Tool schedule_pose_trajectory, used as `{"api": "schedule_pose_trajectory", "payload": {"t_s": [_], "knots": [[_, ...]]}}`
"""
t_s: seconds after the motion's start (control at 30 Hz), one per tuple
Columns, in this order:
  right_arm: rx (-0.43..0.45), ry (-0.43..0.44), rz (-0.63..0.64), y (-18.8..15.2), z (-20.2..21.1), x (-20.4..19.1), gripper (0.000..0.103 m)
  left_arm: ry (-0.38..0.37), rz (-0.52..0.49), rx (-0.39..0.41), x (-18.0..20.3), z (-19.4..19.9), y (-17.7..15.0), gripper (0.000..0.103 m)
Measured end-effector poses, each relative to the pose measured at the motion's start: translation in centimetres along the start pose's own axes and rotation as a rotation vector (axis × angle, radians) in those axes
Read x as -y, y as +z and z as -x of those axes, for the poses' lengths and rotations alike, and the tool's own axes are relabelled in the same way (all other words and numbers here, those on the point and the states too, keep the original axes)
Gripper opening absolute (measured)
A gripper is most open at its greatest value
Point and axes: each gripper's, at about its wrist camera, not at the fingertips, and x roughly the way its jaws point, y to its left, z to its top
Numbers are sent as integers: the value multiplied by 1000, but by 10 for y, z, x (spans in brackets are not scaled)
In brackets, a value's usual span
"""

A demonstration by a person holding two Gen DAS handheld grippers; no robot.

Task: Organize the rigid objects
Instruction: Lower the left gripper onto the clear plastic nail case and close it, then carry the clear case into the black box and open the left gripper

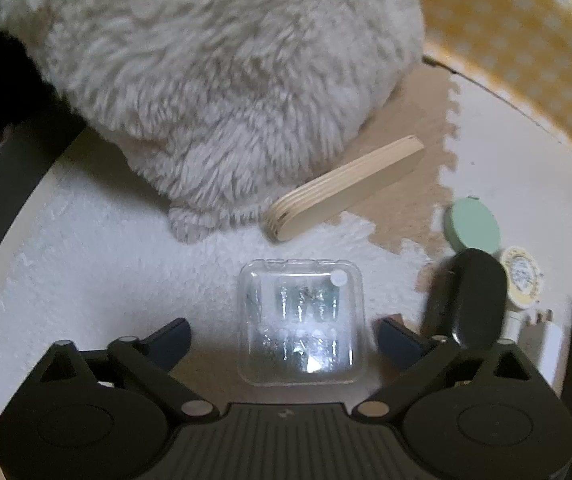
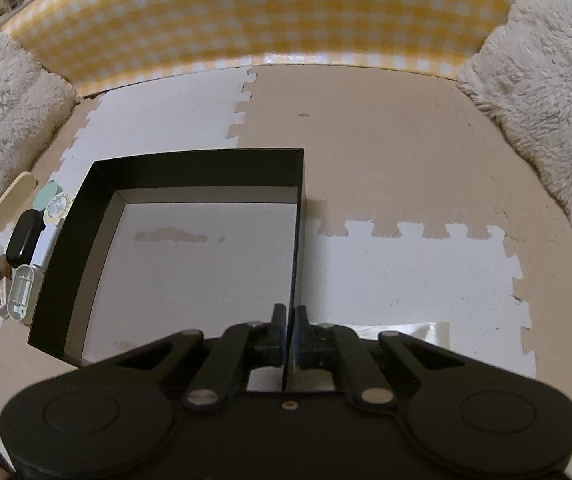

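Down on the foam puzzle mat (image 1: 498,168), left gripper (image 1: 281,330) w/ jaws spread wide, and a clear plastic case (image 1: 301,322) lying flat right between the fingertips, not touching either pad as far as the left wrist view shows. Just ahead of the case, a wooden stick (image 1: 346,188) lies at an angle, its far side up against a fluffy cream cushion (image 1: 213,80). Off to the right of the case: a black oval object (image 1: 470,300), a mint green disc (image 1: 473,226) just behind it, and a small round yellow-rimmed item (image 1: 522,280) beside that, all bunched close. Yellow gingham wall (image 1: 526,40) at the back. Over to the right wrist view: right gripper (image 2: 289,332) clamped on the right-hand wall of a black open box (image 2: 189,172), pads pinching the thin edge from both sides. Box sits on the mat, pale floor inside, nothing in it. Same clutter shows left of the box, outside it, plus a white plastic piece (image 2: 23,292) near its left wall. Another fluffy cushion (image 2: 546,92) far right.
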Motion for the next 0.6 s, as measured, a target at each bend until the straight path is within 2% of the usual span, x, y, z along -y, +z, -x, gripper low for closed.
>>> {"api": "schedule_pose_trajectory", "payload": {"t_s": [0.07,0.33,0.4,0.47,0.6], "knots": [[0,5,-8,0,0,2,4,-2,13,-11,0,-7,1,91],[3,-8,-1,0,-3,-2,4,31,1,0,6,-20,4,90],[2,-5,-4,0,-3,-2,4,39,-10,14,8,-20,5,85],[2,0,-13,1,-4,-1,4,35,-10,26,9,-16,6,74],[2,3,-14,1,-5,0,4,23,5,13,7,-12,6,74]]}}
